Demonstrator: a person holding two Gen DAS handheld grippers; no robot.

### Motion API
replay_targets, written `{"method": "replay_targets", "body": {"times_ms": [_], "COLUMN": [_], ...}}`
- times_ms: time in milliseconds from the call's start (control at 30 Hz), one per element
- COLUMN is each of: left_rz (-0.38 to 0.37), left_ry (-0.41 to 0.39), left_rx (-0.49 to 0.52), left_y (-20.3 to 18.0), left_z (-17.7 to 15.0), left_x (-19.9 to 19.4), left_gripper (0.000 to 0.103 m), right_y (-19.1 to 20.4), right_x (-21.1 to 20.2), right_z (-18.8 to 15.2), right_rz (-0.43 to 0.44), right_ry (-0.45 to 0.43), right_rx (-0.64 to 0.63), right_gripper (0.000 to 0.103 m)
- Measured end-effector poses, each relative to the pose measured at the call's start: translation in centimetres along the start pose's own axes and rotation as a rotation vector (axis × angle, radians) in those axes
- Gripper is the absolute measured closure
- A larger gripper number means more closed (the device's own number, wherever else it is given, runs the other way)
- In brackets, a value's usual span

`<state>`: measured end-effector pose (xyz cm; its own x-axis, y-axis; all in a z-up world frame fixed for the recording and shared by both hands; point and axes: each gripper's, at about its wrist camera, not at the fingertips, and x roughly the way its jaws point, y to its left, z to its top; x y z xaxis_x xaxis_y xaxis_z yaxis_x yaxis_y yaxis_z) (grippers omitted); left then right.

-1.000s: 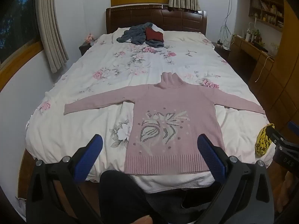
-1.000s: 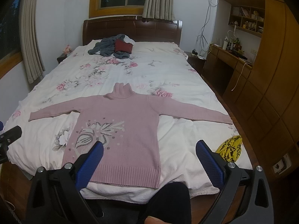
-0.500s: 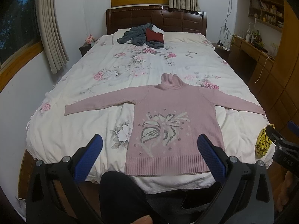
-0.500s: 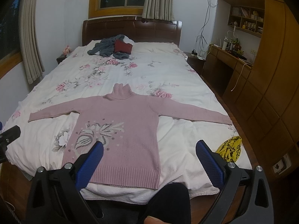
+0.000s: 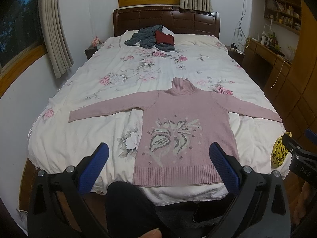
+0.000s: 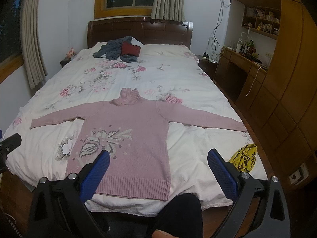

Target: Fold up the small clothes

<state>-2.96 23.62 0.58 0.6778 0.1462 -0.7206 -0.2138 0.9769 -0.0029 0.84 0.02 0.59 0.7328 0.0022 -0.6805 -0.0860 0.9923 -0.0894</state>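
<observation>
Here, pink sweater [image 5: 184, 130] hem partly behind wide-spread left tool [image 5: 158, 158].

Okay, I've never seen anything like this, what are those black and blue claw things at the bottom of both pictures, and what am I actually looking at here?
Those claws are hand-held grippers, one in each of a person's hands, each carrying a wide-angle camera that looks along its fingers. One picture comes from the left gripper, the other from the right gripper. Both are open and hold nothing. Ahead is a bed with a flowered cover. A pink sweater lies flat on it, sleeves spread, ready for folding. Near the headboard sits a pile of grey and red clothes, and a yellow patterned cloth lies at the bed's right edge.
</observation>
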Motion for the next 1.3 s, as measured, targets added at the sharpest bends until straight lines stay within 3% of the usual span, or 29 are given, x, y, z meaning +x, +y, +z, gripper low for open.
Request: {"method": "replay_targets", "body": {"times_ms": [633, 1300], "left_rz": [-0.003, -0.018], "left_ry": [0.010, 0.060], "left_rx": [-0.003, -0.021], "left_y": [0.0, -0.2], "left_z": [-0.4, -0.9], "left_x": [0.1, 4.0], "left_gripper": [0.003, 0.003], "right_y": [-0.1, -0.6], "right_x": [0.6, 2.9], "right_z": [-0.8, -0.4], "right_rz": [-0.005, -0.032], "right_ry": [0.006, 0.022], "right_rx": [0.000, -0.018], "right_gripper": [0.004, 0.004]}}
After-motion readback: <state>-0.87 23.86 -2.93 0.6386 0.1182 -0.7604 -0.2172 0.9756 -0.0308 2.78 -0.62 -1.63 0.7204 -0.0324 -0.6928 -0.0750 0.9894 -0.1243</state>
